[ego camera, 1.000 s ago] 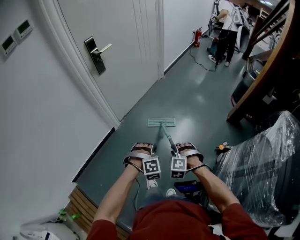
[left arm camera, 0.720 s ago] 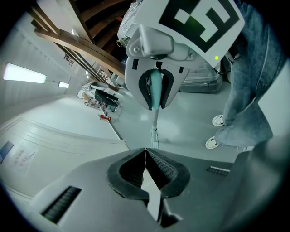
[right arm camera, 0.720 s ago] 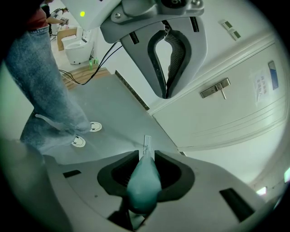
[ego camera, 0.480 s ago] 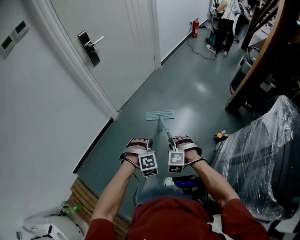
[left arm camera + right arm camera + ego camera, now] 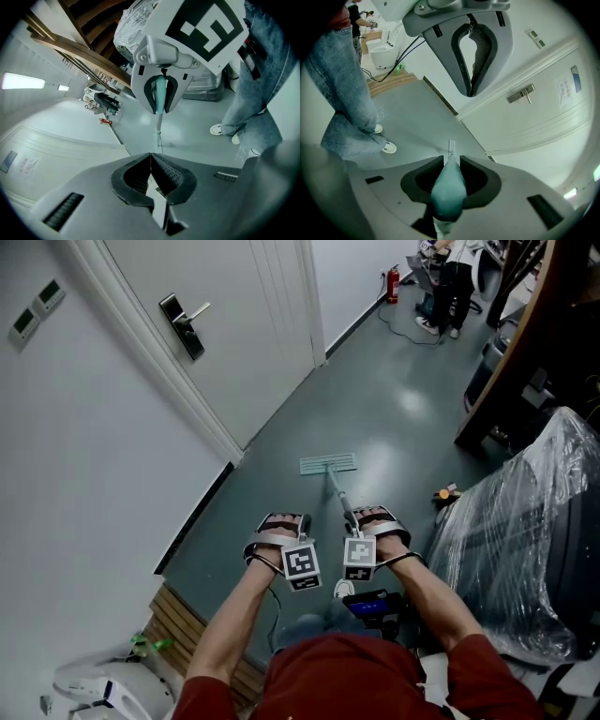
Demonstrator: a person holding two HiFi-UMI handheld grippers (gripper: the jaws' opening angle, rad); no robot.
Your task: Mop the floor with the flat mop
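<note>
- The right gripper [image 5: 450, 161] has its jaws clenched round the teal grip [image 5: 449, 187] at the top end of the flat mop [image 5: 335, 488]. The grip fills the gap between them.
- The left gripper [image 5: 149, 156] sits just beside it. Its jaws are pressed together on nothing, so it takes no share of the mop.
- From the grippers the pole slopes forward and down to the pad [image 5: 328, 463]. The pad lies flat on the grey-green floor [image 5: 394, 418], out ahead of the person. It sits between the white door [image 5: 253, 315] on the left and a plastic-wrapped bulk [image 5: 525, 540] on the right.
- To my eye the mop is a light thing, a thin stiff pole that won't bend much under a push. The pad likely swivels where it joins the pole, though I can't make out the joint.
- Held only at the very top, the pole is a long lever. The pad would get little downward pressure and might skate or twist. The rounded grip looks smooth enough to turn within the jaws.
- I'd judge the best second hold to be lower on the bare pole, under the teal grip, taken by the left gripper.
- A small orange object [image 5: 444, 493] lies near the plastic, in the way of a wide sweep to the right.
</note>
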